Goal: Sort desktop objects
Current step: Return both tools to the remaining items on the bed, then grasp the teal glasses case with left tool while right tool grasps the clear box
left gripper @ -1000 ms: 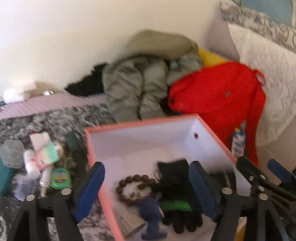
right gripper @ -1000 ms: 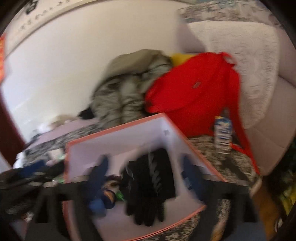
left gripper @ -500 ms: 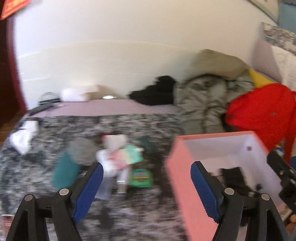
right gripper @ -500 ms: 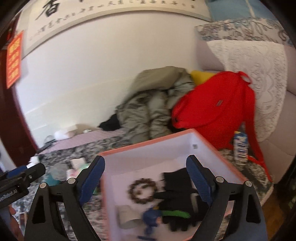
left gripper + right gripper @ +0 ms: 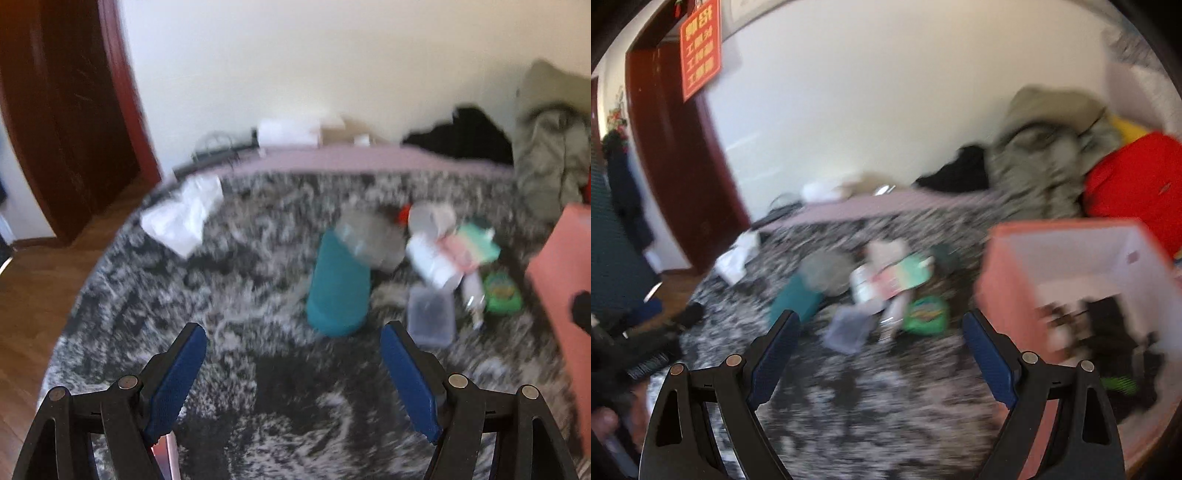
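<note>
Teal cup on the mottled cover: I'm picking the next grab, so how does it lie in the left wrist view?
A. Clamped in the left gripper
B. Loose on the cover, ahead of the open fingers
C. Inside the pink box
B: the teal cup lies on the cover, beyond the open, empty left gripper.

cream wall (image 5: 332, 55), dark red door (image 5: 66, 110), wooden floor (image 5: 33, 295)

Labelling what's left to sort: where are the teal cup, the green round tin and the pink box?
teal cup (image 5: 338, 288), left wrist view, its side wall.
green round tin (image 5: 926, 311), right wrist view, its top.
pink box (image 5: 1006, 284), right wrist view, outer left wall.
</note>
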`<state>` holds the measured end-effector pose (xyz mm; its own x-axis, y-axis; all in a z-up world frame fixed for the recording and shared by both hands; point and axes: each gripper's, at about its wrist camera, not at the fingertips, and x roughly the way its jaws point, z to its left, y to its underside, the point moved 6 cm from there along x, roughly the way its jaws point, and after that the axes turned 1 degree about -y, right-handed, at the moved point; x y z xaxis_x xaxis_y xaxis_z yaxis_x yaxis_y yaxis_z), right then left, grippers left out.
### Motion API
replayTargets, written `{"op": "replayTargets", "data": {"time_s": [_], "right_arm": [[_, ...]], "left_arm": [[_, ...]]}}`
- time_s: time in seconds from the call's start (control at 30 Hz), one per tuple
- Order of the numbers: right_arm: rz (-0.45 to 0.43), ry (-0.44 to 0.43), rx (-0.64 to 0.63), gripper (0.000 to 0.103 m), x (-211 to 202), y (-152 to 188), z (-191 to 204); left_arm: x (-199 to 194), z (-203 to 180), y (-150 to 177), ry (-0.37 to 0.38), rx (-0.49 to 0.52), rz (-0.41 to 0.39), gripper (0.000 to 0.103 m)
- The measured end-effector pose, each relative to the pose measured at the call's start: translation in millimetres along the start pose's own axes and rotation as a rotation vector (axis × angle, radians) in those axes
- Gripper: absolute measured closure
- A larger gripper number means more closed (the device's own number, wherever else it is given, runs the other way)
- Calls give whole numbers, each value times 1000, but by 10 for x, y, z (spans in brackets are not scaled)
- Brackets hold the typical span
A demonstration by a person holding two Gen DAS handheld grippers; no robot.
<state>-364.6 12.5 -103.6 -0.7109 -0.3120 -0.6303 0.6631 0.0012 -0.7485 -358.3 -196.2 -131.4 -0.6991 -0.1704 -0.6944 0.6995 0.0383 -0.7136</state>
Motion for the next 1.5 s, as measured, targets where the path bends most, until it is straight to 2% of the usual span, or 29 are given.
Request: {"op": "replayTargets", "data": {"time_s": [0.2,0.27,0.7,0.8,0.87,0.9,0.93,1.23,1.37,1.4,1.43,1.47,1.5], "right_arm": [[205,-15,31,11,938,312,173],[249,-22,64,11,1157,352,157],[357,-6,97,11,1982,420,118],[358,8,89,14,2064,406,91],[354,20,73,25,2094,388,69],[354,22,63,39,2103,378,54],[357,21,57,44,2105,370,32],[402,-70,120,48,2074,331,-166],[421,-95,137,48,2078,320,-221],[422,-97,136,48,2077,320,-221],[422,-97,132,48,2071,320,-221],[422,-97,130,48,2070,321,-220],[421,-95,130,48,2072,323,-215]], "left_arm": [[520,-112,139,65,137,74,21],[637,-169,159,88,150,97,21],[1186,-442,156,91,217,171,21],[1302,-503,152,91,232,185,21],[1380,-544,147,91,242,194,21],[1416,-567,135,89,242,194,21],[1451,-590,122,87,243,195,21],[1834,-735,-38,32,243,192,20],[1974,-664,-187,18,169,166,20],[2014,-643,-197,25,156,171,26],[2021,-635,-195,52,146,183,36],[2025,-627,-193,75,136,195,36],[2001,-618,-180,66,139,208,36]]}}
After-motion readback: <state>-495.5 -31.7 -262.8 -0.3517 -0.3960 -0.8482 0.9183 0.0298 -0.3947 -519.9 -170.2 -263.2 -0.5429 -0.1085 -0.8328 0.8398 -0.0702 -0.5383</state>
